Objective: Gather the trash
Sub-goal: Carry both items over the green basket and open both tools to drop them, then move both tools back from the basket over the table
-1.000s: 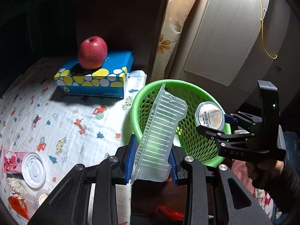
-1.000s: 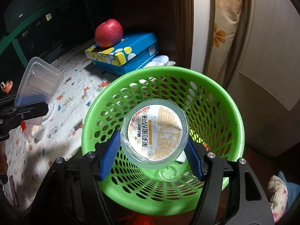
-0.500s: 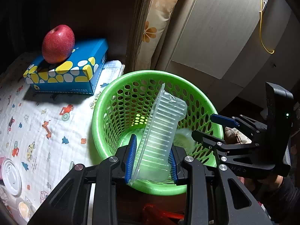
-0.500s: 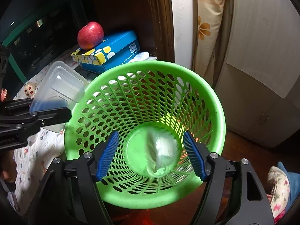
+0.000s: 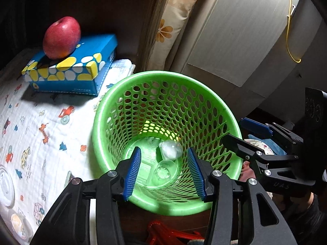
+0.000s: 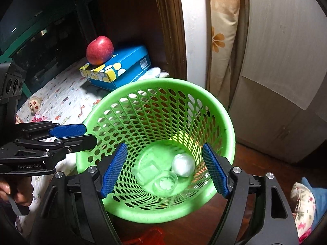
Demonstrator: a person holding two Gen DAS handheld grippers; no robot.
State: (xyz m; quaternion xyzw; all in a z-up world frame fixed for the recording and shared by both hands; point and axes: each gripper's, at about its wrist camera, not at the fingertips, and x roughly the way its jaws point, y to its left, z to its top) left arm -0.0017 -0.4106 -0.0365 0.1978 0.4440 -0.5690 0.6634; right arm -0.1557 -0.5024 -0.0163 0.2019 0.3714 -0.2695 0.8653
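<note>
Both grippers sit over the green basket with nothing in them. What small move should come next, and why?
Probably swing the left gripper back over the patterned cloth toward the white lid at its near edge. Its jaws are opening with nothing between them, and the clear tray already lies in the green basket.

My left claw (image 5: 164, 170) and right claw (image 6: 164, 170) are black with ribbed blue pads. The basket (image 5: 114, 110) is bright green, holed all over. A red apple (image 5: 61, 37) tops a blue box (image 5: 81, 69) with yellow and white blotches. The white cloth (image 5: 40, 126) carries small coloured cartoons.
</note>
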